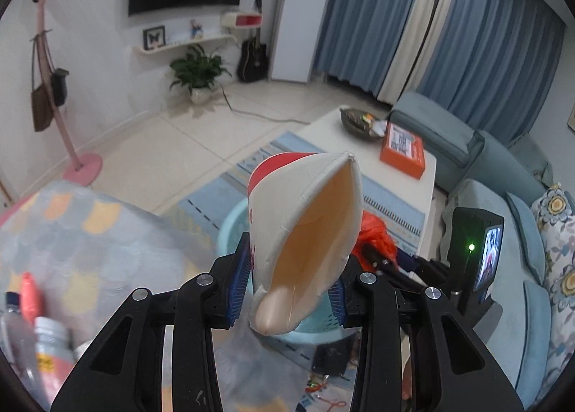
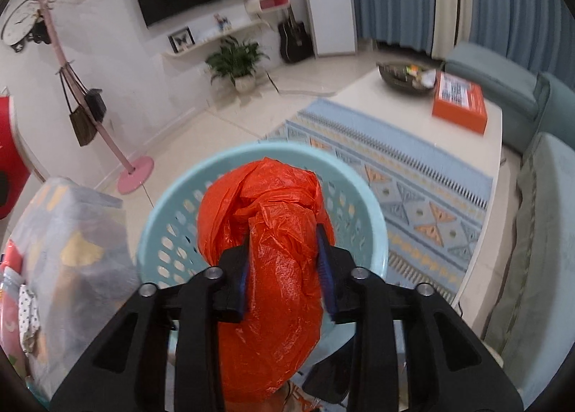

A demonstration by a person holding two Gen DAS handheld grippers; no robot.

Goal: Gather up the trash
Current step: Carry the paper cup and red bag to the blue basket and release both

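My left gripper (image 1: pixel 293 268) is shut on a crushed white and red paper cup (image 1: pixel 305 232), whose squashed mouth faces the camera. Behind and below the cup shows the rim of a light blue plastic basket (image 1: pixel 231 228). In the right wrist view my right gripper (image 2: pixel 284 257) holds a crumpled orange plastic bag (image 2: pixel 273 203) between its blue pads, which touch it on both sides. The bag hangs directly over the open basket (image 2: pixel 373 210). The same orange bag (image 1: pixel 375 232) peeks out to the right of the cup in the left wrist view.
A patterned cloth-covered surface (image 1: pixel 90 232) with bottles (image 1: pixel 46 343) lies at the left. A white coffee table (image 2: pixel 395 113) carries an orange box (image 2: pixel 460 106) and a dark dish (image 2: pixel 402 76). Blue sofa (image 2: pixel 539 232) at right, patterned rug (image 2: pixel 413 189) under the basket, pink coat stand (image 2: pixel 136 174) beyond.
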